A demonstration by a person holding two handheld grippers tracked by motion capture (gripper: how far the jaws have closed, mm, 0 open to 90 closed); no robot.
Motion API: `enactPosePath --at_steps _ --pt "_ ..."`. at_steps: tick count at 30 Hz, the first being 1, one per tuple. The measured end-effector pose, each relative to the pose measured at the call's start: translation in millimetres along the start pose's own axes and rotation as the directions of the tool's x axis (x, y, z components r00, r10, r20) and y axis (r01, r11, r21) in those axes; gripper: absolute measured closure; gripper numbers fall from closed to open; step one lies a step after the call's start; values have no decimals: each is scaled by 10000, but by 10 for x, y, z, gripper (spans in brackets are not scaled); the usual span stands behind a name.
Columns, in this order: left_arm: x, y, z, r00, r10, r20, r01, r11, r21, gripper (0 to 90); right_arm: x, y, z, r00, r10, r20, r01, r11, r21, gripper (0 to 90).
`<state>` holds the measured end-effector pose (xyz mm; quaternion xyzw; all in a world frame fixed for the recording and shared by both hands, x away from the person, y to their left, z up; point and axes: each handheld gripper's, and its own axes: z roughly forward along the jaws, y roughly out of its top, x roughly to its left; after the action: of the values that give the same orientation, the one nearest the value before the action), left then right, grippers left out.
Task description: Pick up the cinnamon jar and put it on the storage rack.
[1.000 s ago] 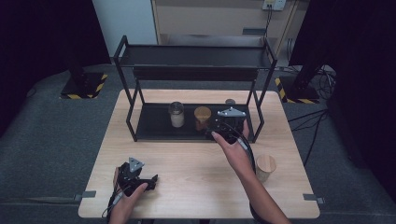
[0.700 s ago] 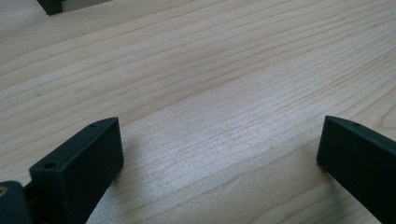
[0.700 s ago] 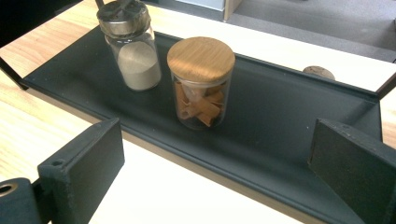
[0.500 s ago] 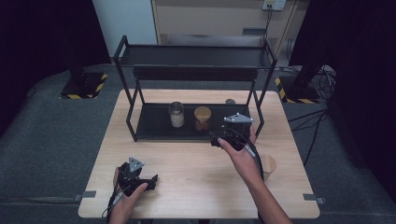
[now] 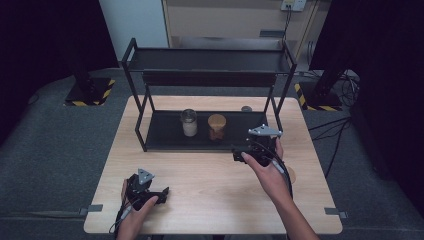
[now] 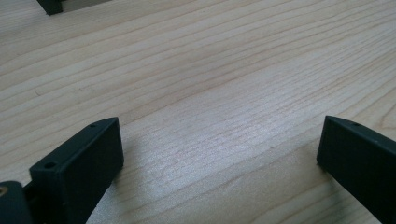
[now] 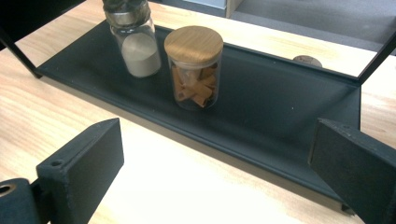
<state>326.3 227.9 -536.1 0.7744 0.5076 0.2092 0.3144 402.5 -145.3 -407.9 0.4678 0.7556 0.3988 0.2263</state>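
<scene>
A black two-tier rack (image 5: 165, 142) stands at the back of the wooden table (image 5: 210, 200). On its lower shelf (image 7: 280, 116) sit a glass jar of white powder (image 5: 189, 122) (image 7: 137, 46) and, right of it, a wooden-lidded jar (image 5: 217, 127) (image 7: 194, 67) with brown pieces inside. My right gripper (image 5: 241, 153) (image 7: 217, 144) hovers just in front of the shelf's right part, open and holding nothing. Near the table's front left, my left gripper (image 5: 161, 193) (image 6: 217, 140) rests low over bare wood, open too.
A tan cup-like object (image 5: 291, 175) stands on the table's right side, partly hidden by the right forearm. A small round lid (image 5: 246, 108) (image 7: 307, 60) lies on the table behind the rack. The upper shelf (image 5: 210, 62) overhangs the jars.
The right gripper has drawn back from the lower shelf toward the front of the table. The left gripper has stayed put.
</scene>
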Motion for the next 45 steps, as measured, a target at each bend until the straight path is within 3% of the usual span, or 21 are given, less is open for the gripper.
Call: enactPosePath --at_steps 45 --pt "0 0 0 10000 1 -1 -1 10000 -1 0 -235 -327 -395 9998 -86 189 80 9996 268 30"
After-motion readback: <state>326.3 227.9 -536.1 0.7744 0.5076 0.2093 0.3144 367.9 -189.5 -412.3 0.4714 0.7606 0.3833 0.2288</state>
